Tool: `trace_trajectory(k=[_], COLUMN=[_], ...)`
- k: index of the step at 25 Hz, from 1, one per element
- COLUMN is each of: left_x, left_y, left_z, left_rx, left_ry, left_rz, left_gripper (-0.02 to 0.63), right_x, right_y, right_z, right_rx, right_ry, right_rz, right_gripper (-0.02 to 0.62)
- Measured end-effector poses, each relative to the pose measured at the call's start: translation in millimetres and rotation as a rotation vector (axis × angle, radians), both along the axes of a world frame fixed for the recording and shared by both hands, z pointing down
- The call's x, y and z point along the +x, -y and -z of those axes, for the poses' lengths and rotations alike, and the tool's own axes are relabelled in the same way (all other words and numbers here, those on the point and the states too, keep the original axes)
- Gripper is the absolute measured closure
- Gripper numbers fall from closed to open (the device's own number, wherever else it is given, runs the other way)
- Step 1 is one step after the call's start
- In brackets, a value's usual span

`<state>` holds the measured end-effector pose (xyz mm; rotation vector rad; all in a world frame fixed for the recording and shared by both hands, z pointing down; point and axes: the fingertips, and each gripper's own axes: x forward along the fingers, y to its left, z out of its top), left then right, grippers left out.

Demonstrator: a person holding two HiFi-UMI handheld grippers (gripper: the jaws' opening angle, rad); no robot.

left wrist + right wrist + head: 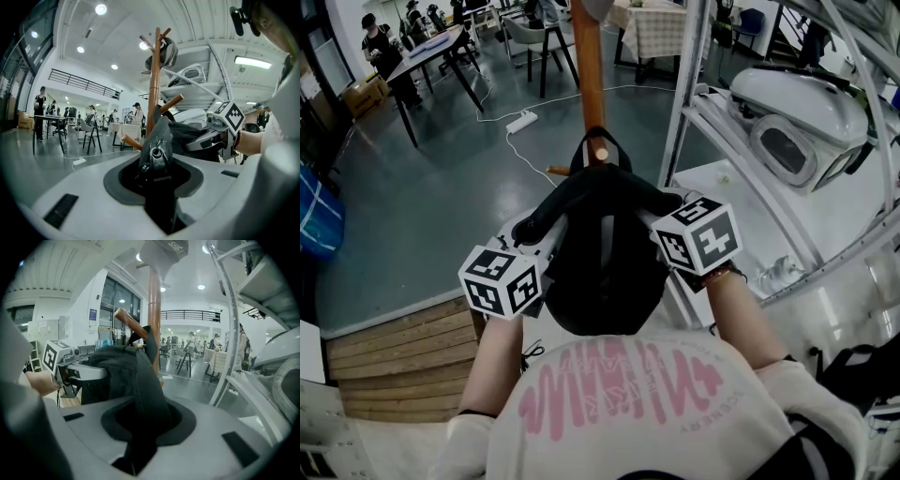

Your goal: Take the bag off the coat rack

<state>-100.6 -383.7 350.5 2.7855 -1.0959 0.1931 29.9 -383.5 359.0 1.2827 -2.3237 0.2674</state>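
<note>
Black bag (605, 262) at centre of head view, top loop around a peg (598, 152) of the wooden coat rack (587, 84) | left tool (157, 171) clamped on its zipper edge | right tool (140, 423) clamped on its fabric

You wear a white short-sleeved T-shirt (628, 403) with pink lettering across the chest, and a thin dark band (727, 274) at your right wrist. Your left gripper (546, 225) and right gripper (661, 214) have pale grey shells. Each carries a cube (698, 234) of black-and-white square markers, and a dark grey collar (112, 185) rings each jaw slot.
</note>
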Motion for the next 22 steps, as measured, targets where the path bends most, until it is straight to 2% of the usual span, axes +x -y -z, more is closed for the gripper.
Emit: trace_trajectory(k=[22], left_x=[-1], left_y=[-19], left_z=[28], left_rx=[0.054], left_ry=[-0.013], left_rz=[0.008], left_gripper=[0.499], right_x=[-2], right_y=[-19], right_z=[26], right_rx=[0.061], right_ry=[-0.004], right_rz=[-0.010], right_gripper=[0.523])
